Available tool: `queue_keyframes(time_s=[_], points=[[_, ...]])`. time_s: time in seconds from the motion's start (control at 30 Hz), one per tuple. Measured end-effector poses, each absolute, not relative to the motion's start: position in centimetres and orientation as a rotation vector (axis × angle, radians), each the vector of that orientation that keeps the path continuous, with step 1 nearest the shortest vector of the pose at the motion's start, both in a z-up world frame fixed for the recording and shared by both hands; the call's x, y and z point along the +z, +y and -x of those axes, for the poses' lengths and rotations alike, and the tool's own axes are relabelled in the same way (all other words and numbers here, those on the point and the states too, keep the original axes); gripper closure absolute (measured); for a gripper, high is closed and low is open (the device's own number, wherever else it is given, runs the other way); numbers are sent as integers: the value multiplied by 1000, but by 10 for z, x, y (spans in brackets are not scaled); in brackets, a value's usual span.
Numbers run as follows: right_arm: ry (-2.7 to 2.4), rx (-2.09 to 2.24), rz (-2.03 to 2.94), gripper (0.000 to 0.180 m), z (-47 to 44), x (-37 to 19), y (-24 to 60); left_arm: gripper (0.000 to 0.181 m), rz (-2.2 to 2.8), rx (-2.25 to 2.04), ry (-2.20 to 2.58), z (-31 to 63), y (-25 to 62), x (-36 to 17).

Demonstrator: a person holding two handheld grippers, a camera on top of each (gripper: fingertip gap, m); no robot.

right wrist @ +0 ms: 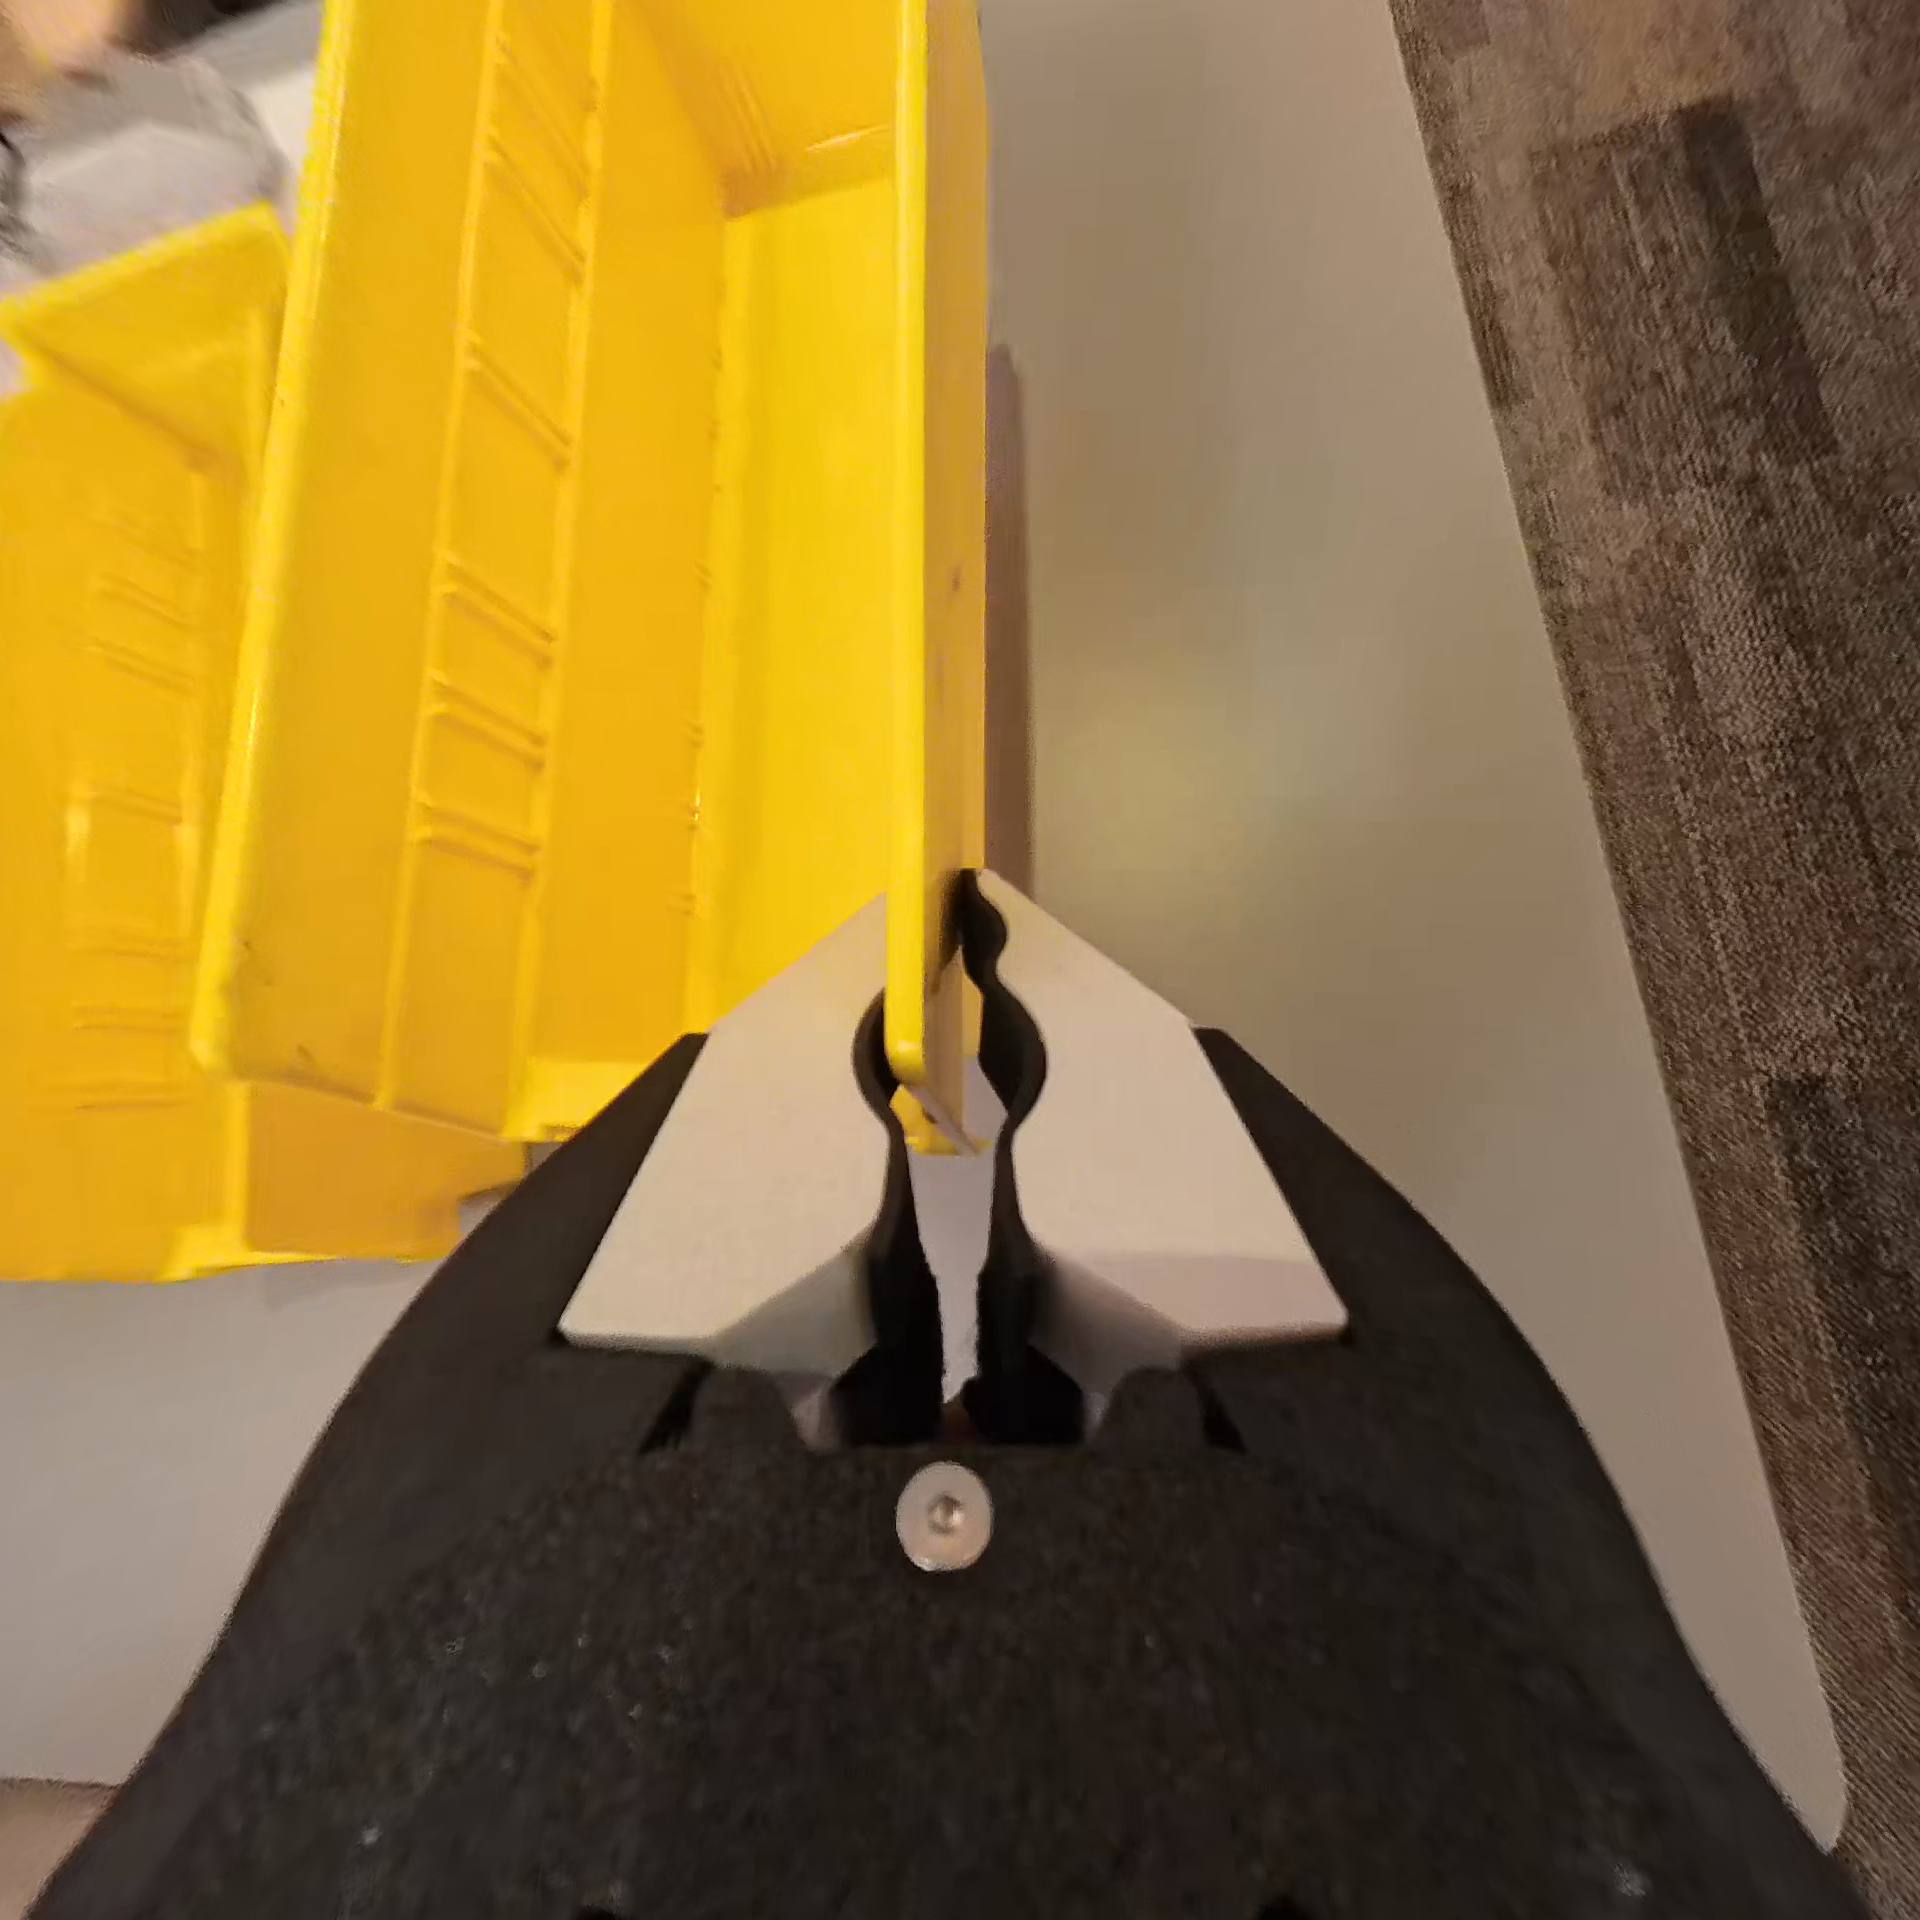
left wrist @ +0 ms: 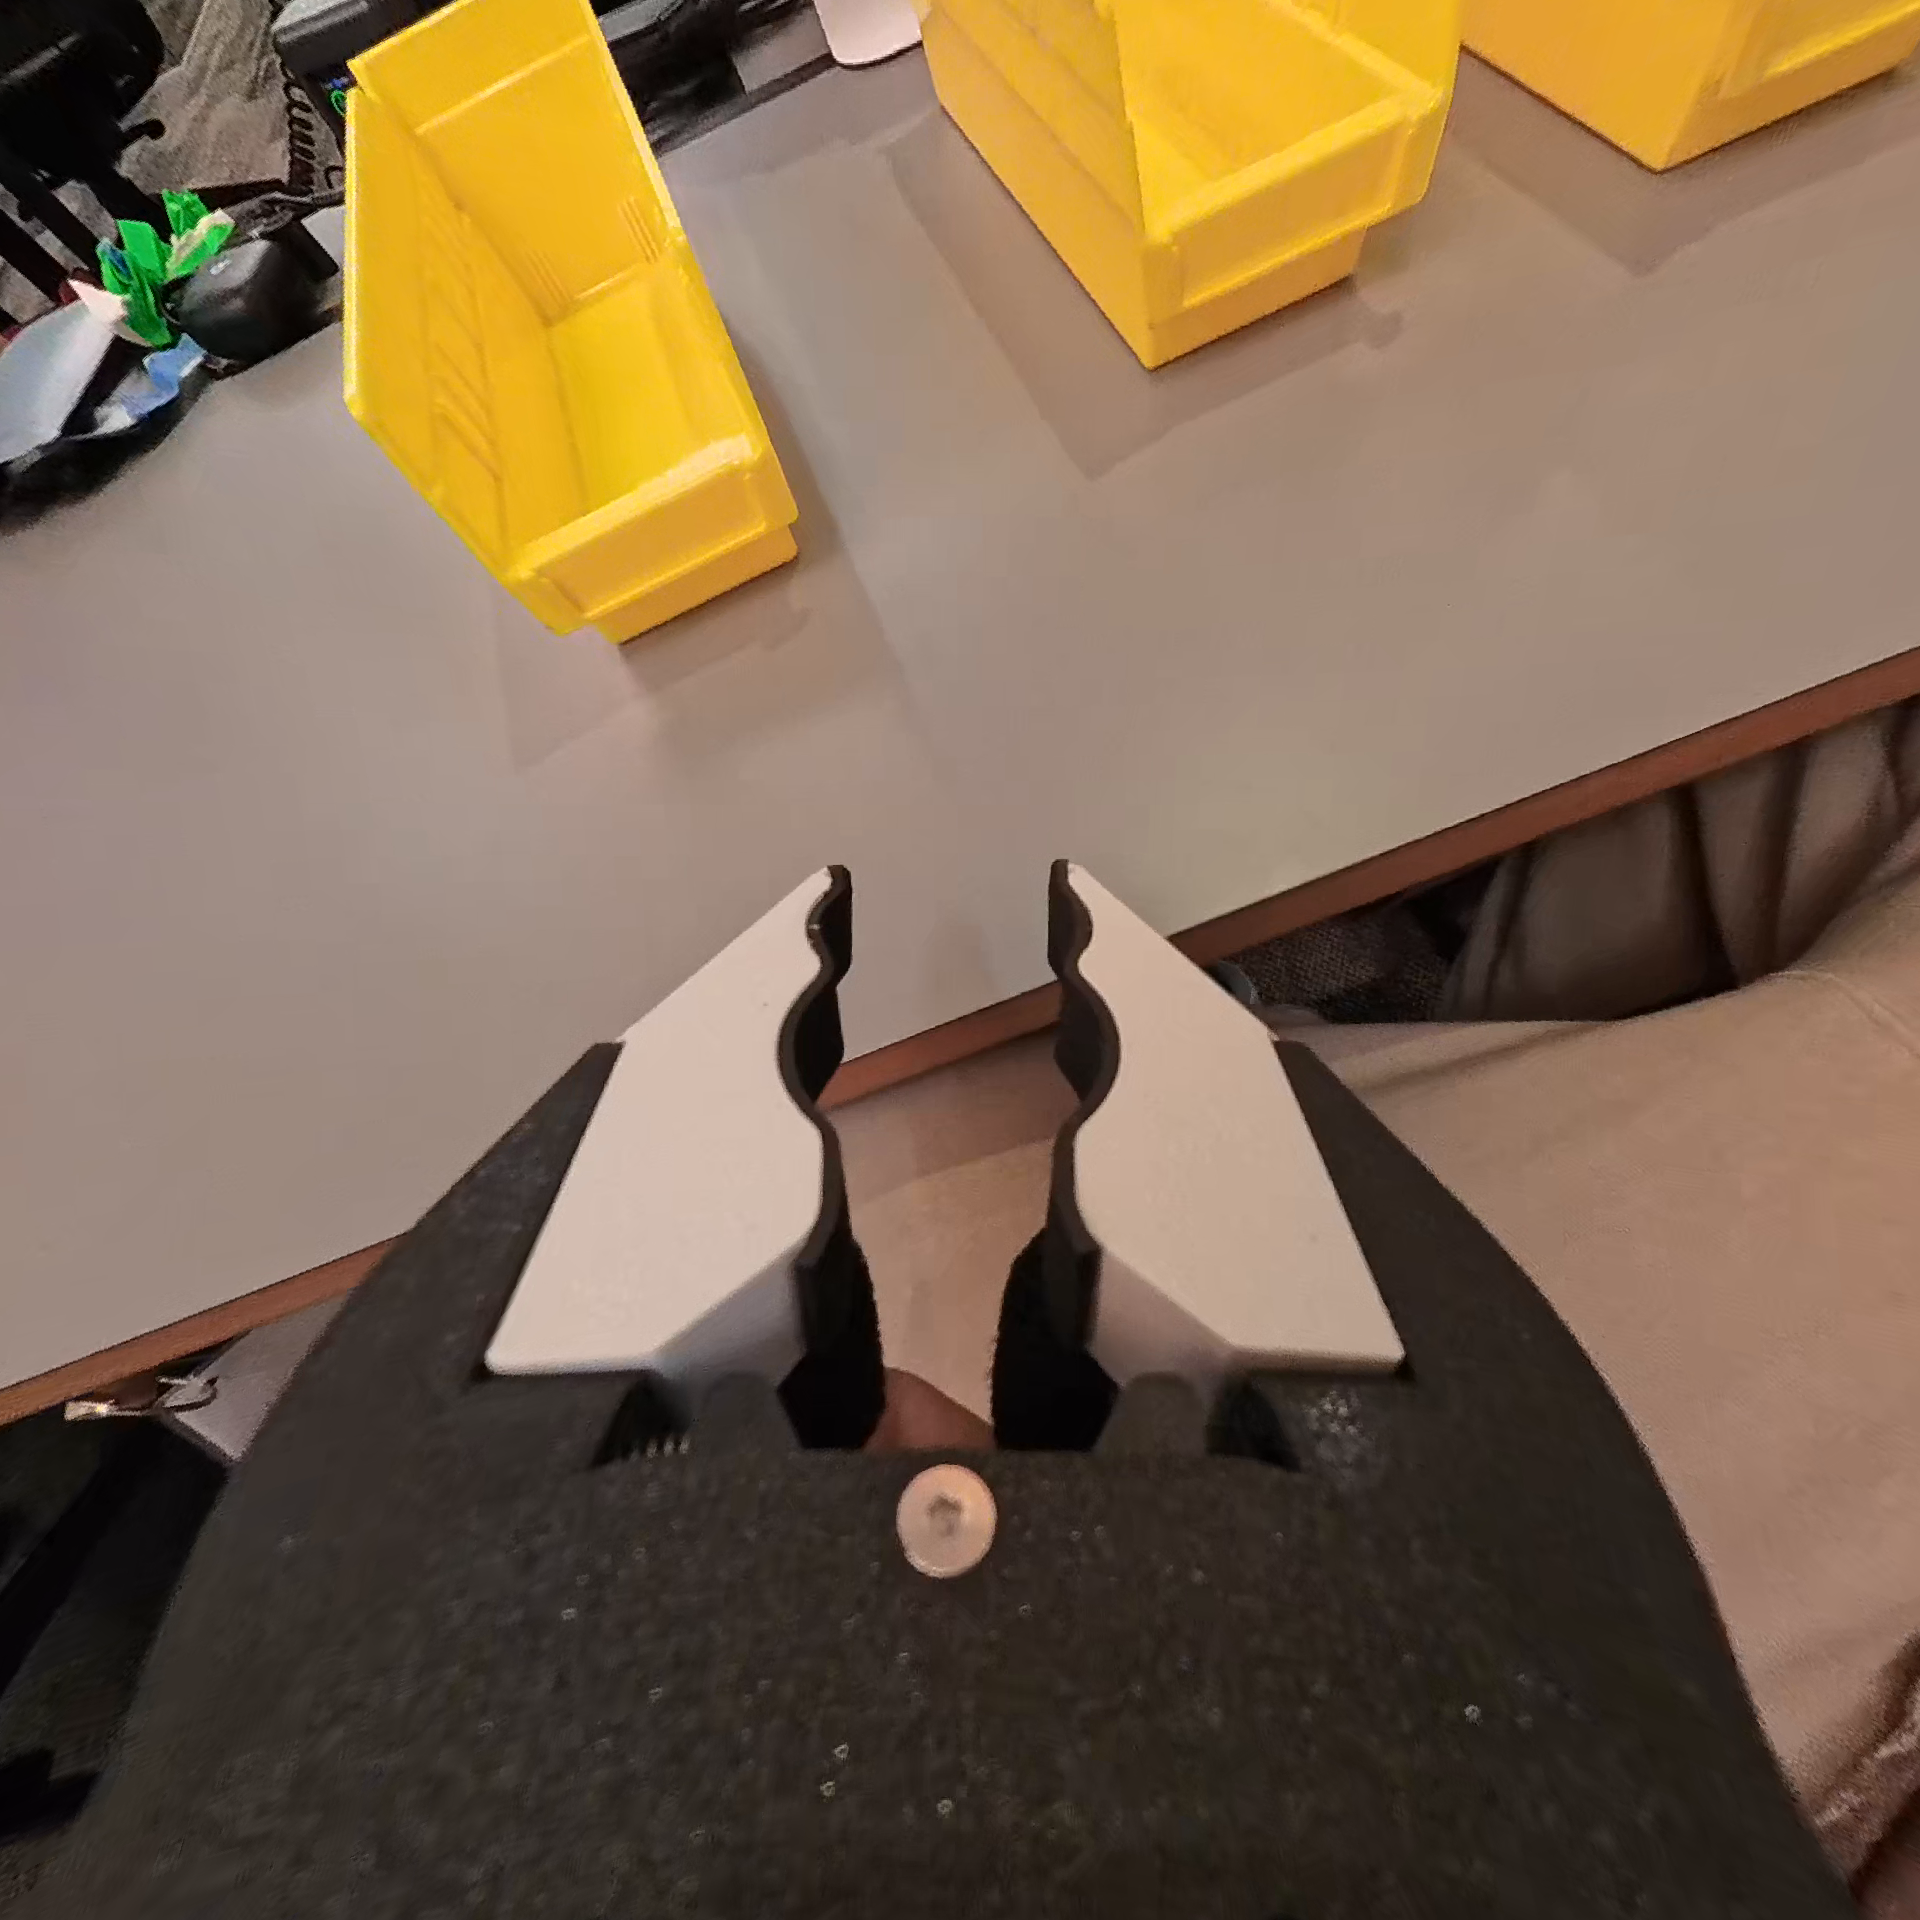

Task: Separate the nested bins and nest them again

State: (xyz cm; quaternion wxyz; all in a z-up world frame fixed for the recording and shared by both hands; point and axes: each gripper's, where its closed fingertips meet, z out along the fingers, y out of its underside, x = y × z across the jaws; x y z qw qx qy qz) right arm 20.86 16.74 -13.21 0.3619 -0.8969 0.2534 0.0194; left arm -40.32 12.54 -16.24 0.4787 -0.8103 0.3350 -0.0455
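Observation:
In the right wrist view my right gripper (right wrist: 961,883) is shut on the thin right side wall (right wrist: 935,520) of a yellow bin (right wrist: 520,623). A second yellow bin (right wrist: 125,727) lies close against its left side and under its near end; I cannot tell whether the two touch. In the left wrist view my left gripper (left wrist: 951,883) is open and empty over the table's front edge. A single yellow bin (left wrist: 561,364) stands at the far left. Another yellow bin (left wrist: 1247,177) stands at the far middle right. Part of a larger yellow bin (left wrist: 1714,62) shows at the top right.
The grey table (left wrist: 935,623) has a brown front edge (left wrist: 1455,831), with a person's beige-clad leg (left wrist: 1558,1143) below it. Dark clutter with green tape (left wrist: 156,270) lies past the table's left end. Grey-brown carpet (right wrist: 1714,727) lies past the table's right edge.

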Motion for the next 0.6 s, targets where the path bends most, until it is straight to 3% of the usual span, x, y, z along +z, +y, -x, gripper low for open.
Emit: queue_keyframes(time_s=[0.37,0.6], points=[[490,138,2101,178,-95,-1,233,145,1977,-120,817,401,125,-161],[507,304,2202,178,53,-11,269,145,1985,-170,800,401,123,-161]])
